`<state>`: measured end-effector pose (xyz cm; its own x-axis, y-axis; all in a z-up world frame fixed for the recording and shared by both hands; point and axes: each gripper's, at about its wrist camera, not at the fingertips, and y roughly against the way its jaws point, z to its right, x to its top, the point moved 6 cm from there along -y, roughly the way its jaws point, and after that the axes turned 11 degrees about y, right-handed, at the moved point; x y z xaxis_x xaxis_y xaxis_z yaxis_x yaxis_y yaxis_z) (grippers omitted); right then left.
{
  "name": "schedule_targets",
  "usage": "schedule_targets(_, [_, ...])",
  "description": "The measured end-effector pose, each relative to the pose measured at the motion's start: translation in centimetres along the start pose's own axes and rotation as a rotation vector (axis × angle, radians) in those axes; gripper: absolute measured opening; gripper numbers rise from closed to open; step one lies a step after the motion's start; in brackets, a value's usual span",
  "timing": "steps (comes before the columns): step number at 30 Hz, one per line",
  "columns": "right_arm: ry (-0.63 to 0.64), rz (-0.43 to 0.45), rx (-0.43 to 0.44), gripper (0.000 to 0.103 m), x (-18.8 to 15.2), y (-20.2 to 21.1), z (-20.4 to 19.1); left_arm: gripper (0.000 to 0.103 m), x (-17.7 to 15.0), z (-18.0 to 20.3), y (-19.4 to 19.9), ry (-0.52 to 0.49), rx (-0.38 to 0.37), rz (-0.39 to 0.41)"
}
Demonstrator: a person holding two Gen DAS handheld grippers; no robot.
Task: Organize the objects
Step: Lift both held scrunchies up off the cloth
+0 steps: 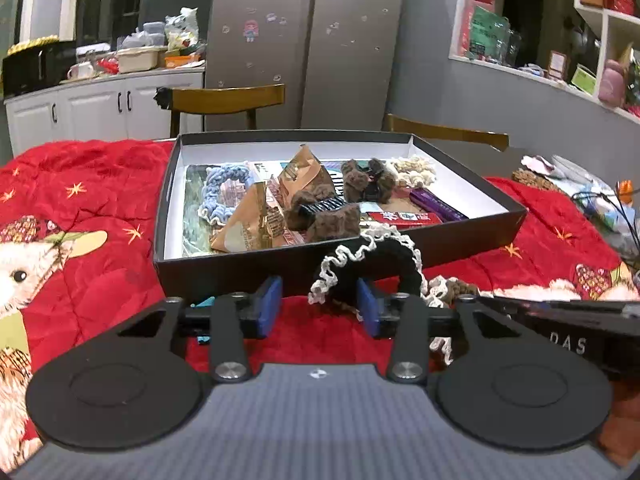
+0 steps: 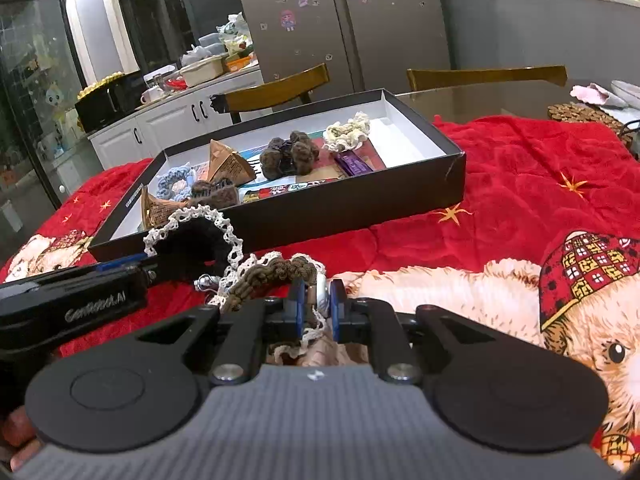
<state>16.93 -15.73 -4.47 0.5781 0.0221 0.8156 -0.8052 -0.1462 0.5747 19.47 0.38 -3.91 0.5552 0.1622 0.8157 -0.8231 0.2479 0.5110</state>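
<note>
A black scrunchie with white lace trim (image 1: 372, 256) stands on the red blanket just in front of the black box (image 1: 400, 248). It leans on the right blue pad of my left gripper (image 1: 320, 306), which is open; the left pad stands apart from it. My right gripper (image 2: 318, 308) is shut on a brown scrunchie with lace edging (image 2: 280, 272) that lies on the blanket beside the black scrunchie (image 2: 192, 236). The box (image 2: 320, 208) holds several scrunchies, brown paper packets and snack bars.
A red blanket with a bear print (image 2: 520, 184) covers the table. Two wooden chairs (image 1: 228, 98) (image 2: 486, 76) stand behind it before a steel fridge (image 1: 304, 40). A woven trivet (image 2: 580, 114) and loose items with cables (image 1: 592, 192) lie at the table's right end.
</note>
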Motion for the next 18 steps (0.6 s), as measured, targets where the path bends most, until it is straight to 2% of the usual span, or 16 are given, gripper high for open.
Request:
schedule_targets(2, [0.006,0.002,-0.004,0.015,0.0,0.0,-0.1,0.014,0.0,-0.2,-0.4,0.013,0.018,-0.014])
schedule_targets(3, [0.006,0.002,-0.004,0.015,0.0,0.0,-0.1,0.013,0.0,-0.3,-0.7,0.022,0.021,-0.027])
schedule_targets(8, [-0.002,0.006,0.002,0.015,0.0,0.0,0.0,0.012,-0.1,-0.6,-0.3,0.016,0.045,-0.007])
schedule_targets(13, [-0.023,0.018,0.004,0.015,0.1,0.3,0.4,0.012,0.1,-1.3,0.3,0.057,0.039,0.021])
schedule_targets(18, [-0.032,0.06,0.005,0.015,0.5,0.8,0.6,0.012,0.1,-0.8,0.8,0.024,0.051,0.046])
